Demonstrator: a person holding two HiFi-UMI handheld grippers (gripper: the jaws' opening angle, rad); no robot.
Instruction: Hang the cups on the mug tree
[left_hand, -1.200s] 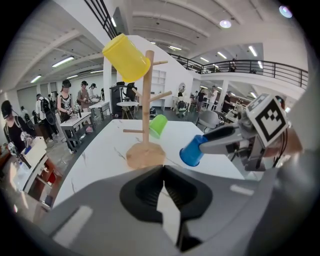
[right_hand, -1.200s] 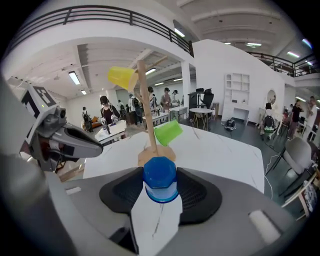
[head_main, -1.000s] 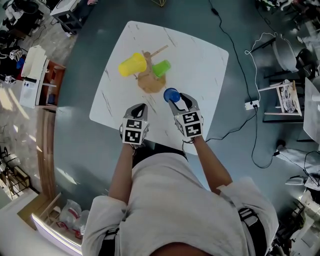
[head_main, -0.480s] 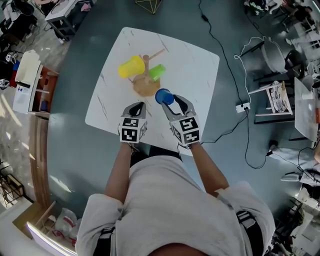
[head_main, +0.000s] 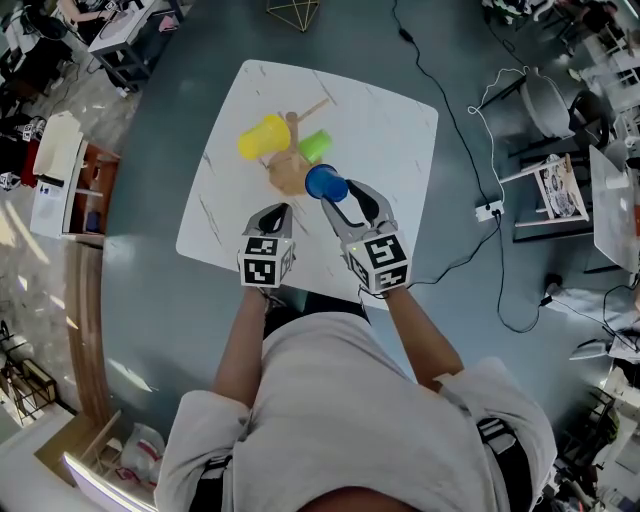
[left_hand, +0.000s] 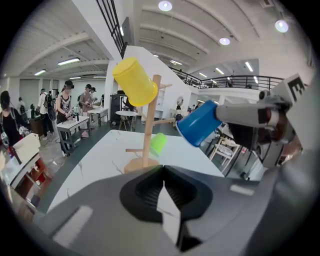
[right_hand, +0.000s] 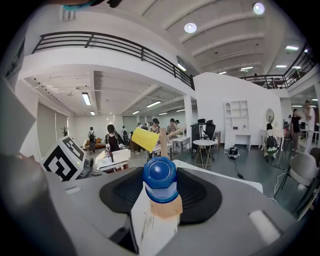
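Mug tree (head_main: 290, 168): standing on the white table (head_main: 385, 120).
Yellow cup (head_main: 262, 136): hanging high on the tree's left side.
Green cup (head_main: 316, 145): hanging low on the tree's right side.
Blue cup (head_main: 323, 183): being held tilted in the air just beside the tree, touching no peg.
Right gripper (head_main: 338, 198): pinching the blue cup between its jaws.
Left gripper (head_main: 277, 213): hovering near the tree on the person's side, jaws pressed together with nothing between them.

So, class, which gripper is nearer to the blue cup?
Right. The right gripper holds the blue cup between its jaws; the left gripper, shut and empty, sits apart to its left.
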